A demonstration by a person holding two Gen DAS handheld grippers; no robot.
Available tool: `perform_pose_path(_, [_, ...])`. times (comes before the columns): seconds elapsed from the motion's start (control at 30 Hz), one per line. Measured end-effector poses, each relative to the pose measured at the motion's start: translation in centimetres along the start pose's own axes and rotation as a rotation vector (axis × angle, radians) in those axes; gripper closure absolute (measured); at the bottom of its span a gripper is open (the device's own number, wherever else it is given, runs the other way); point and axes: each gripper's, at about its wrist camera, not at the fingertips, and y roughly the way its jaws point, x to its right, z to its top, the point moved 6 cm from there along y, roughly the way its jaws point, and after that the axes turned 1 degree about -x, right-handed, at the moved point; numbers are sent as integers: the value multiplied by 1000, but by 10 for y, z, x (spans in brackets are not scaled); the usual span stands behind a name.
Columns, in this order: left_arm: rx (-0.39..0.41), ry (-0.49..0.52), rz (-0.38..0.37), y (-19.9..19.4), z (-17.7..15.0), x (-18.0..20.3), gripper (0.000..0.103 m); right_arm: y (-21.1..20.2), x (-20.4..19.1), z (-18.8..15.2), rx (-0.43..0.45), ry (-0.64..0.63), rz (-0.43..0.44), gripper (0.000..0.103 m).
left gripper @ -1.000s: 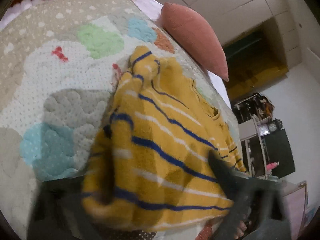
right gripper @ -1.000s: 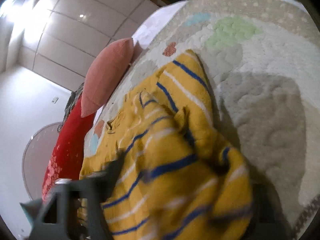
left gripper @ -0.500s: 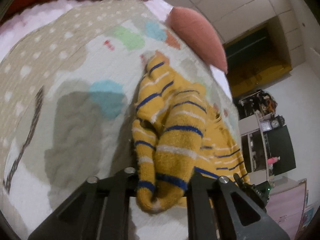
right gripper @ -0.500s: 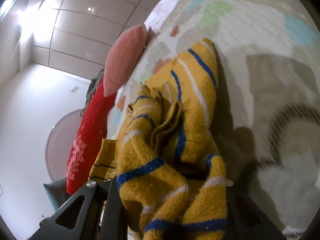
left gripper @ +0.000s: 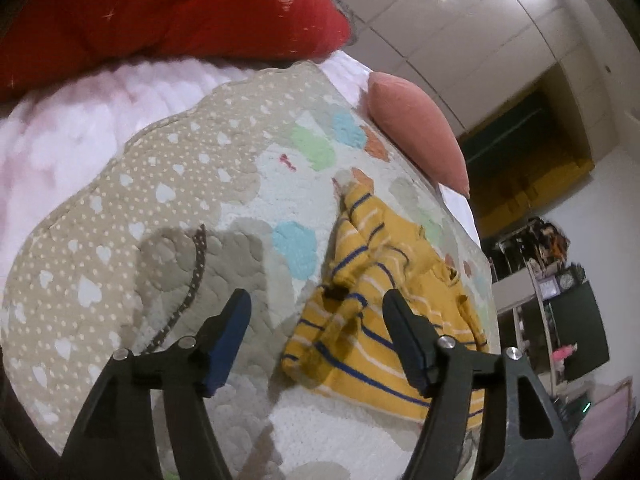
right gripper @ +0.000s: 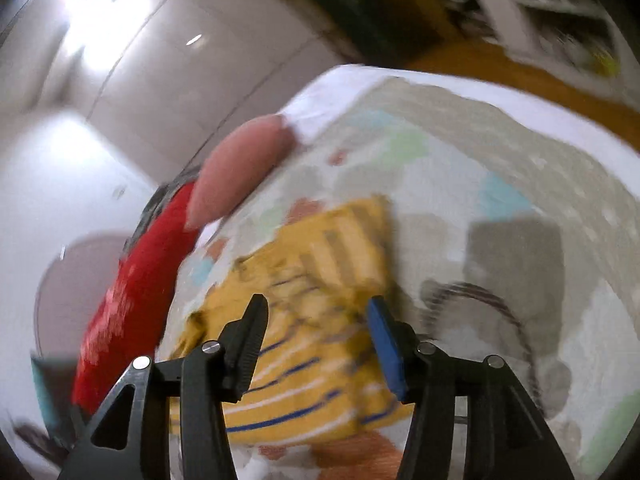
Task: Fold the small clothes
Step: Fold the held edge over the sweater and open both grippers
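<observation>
A small mustard-yellow knitted sweater with blue and white stripes (left gripper: 384, 300) is seen lying crumpled on a quilted bedspread patterned with white hearts and pastel cloud shapes (left gripper: 152, 208). The left gripper (left gripper: 316, 312) is held above the spread with its jaws apart; they have just been opening, and nothing is clamped between them. In the left wrist view the sweater lies beyond and to the right of the fingertips, its near folded edge showing in the gap between the two black fingers and behind the right-hand one, clear of the blue pads (left gripper: 224, 344).

The right gripper (right gripper: 316, 312) is likewise parted, its jaws having just been opening, with no cloth pinched. In the blurred right wrist view the sweater (right gripper: 320, 264) is seen past the fingertips, spread across the gap between them and reaching out to the left; contact with the fingers cannot be told.

A salmon-pink oblong cushion (left gripper: 420, 128) rests at the far edge of the bedspread, well apart from the sweater, and a red padded quilt (left gripper: 160, 12) lies behind it.
</observation>
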Motion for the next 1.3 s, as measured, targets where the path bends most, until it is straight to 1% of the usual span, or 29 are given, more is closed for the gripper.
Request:
perform_pose_path(0.07, [-22,42,-2,6,-10,7,36,18,-33,-6,-77,-111,39,46])
perform_pose_path(0.13, [-39,68,-6,9,-18,12,36,55,-63,-21,-208,-203,93,46])
perform_pose_path(0.17, [-48,76,-9,8,-23,13,36,72,-69,-27,-255,-230,100,46])
perform_pose_path(0.23, [-52,82,-9,4,-28,12,36,113,-73,-29,-316,-268,60,46])
perform_pose_path(0.27, [-47,85,-4,0,-30,9,36,135,-68,-23,-327,-277,13,47])
perform_pose_path(0.33, [-35,86,10,-6,-29,3,33,162,-43,-5,-293,-278,-116,52])
perform_pose_path(0.37, [-25,83,21,-11,-28,-3,31,173,-31,7,-260,-275,-191,54])
perform_pose_path(0.4, [-18,79,29,-14,-27,-7,30,177,-20,21,-218,-287,-320,64])
perform_pose_path(0.43, [-10,75,36,-17,-25,-12,28,176,-18,27,-198,-288,-367,64])
perform_pose_path(0.47, [-1,71,42,-19,-23,-17,27,171,-24,31,-181,-284,-369,62])
perform_pose_path(0.5, [3,67,47,-20,-22,-21,27,165,-41,30,-164,-295,-326,60])
perform_pose_path(0.53, [5,62,48,-19,-21,-24,27,160,-64,23,-161,-329,-264,59])
perform_pose_path(0.57, [1,53,41,-17,-21,-27,27,158,-87,13,-178,-372,-204,59])
perform_pose_path(0.63, [-16,30,18,-12,-24,-29,27,162,-135,-22,-268,-472,-75,59])
perform_pose_path(0.7, [-34,21,-7,-10,-30,-28,27,179,-174,-62,-387,-557,12,59])
perform_pose_path(0.73, [-41,26,-10,-9,-33,-28,27,191,-186,-79,-437,-600,18,60])
perform_pose_path(0.77, [-44,34,-7,-9,-36,-27,27,206,-197,-95,-473,-649,1,60])
perform_pose_path(0.8, [-44,42,-2,-10,-38,-28,27,228,-210,-107,-493,-705,-36,60])
perform_pose_path(0.87, [-46,44,0,-12,-40,-29,27,256,-226,-119,-521,-719,-52,60])
perform_pose_path(0.9, [-47,39,-4,-13,-40,-31,27,272,-233,-120,-540,-688,-38,57])
perform_pose_path(0.93, [-48,32,-7,-14,-39,-33,27,287,-240,-118,-553,-631,-16,52])
perform_pose_path(0.97, [-45,24,-10,-15,-38,-36,27,300,-250,-113,-561,-580,1,38])
perform_pose_path(1.0, [-43,21,-10,-16,-37,-38,26,307,-253,-109,-572,-524,19,34])
perform_pose_path(1.03, [-40,17,-11,-15,-35,-39,26,307,-256,-105,-573,-483,31,34])
perform_pose_path(1.1, [-40,12,-27,-12,-32,-40,24,307,-266,-100,-571,-462,21,32])
perform_pose_path(1.13, [-43,13,-36,-9,-31,-39,24,300,-268,-100,-570,-472,5,30])
perform_pose_path(1.2, [-57,25,-59,1,-31,-32,24,287,-266,-103,-579,-509,-47,23])
perform_pose_path(1.3, [-69,57,-87,17,-33,-18,24,281,-266,-116,-636,-576,-110,23])
